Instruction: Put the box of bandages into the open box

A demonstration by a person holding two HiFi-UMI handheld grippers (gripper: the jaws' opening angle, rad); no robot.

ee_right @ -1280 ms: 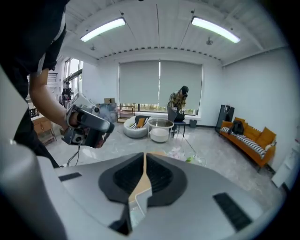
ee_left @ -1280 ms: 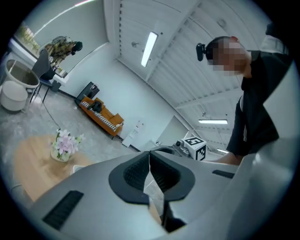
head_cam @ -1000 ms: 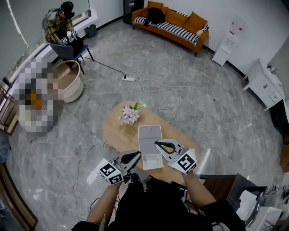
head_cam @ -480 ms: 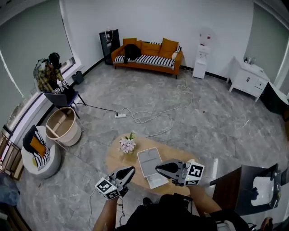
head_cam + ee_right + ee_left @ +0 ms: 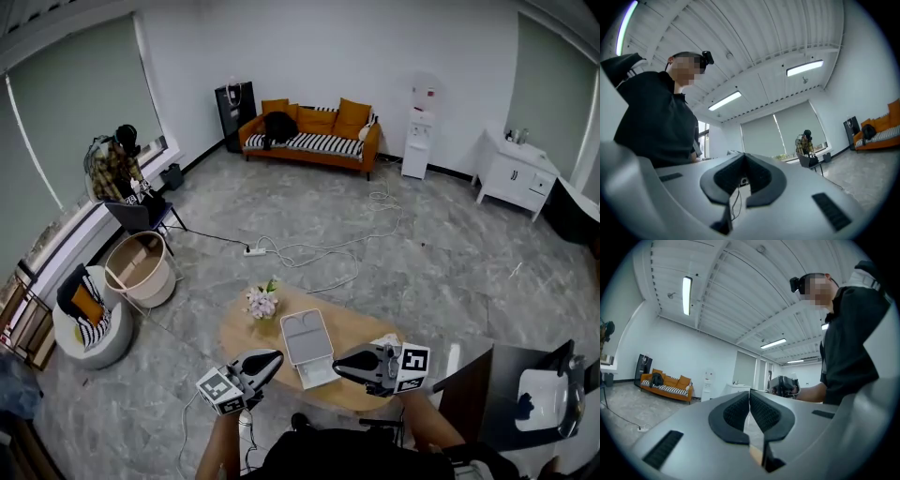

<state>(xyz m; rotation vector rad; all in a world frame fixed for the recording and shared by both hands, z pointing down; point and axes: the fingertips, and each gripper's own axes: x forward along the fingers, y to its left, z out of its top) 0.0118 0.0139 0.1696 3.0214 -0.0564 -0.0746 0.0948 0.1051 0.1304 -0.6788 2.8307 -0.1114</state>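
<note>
A white open box [image 5: 307, 343] lies on the oval wooden table [image 5: 361, 328], its lid folded flat. I cannot make out a box of bandages in any view. My left gripper [image 5: 271, 356] hovers near the table's front left edge, shut with nothing in it. My right gripper [image 5: 339, 359] is held at the front right, also shut and empty, just right of the white box. In the left gripper view the pads [image 5: 761, 410] meet, pointing up into the room. The right gripper view shows its pads [image 5: 758, 177] closed too.
A vase of pink and white flowers [image 5: 262, 302] stands on the table's far left. A cable and power strip [image 5: 259, 250] trail over the floor beyond. A person [image 5: 116, 166] sits far left, near a round basket [image 5: 141, 269]. An orange sofa [image 5: 310, 131] lines the back wall.
The head view has tipped up from the table to the whole room. Both grippers now sit lower in the picture and stay shut.
</note>
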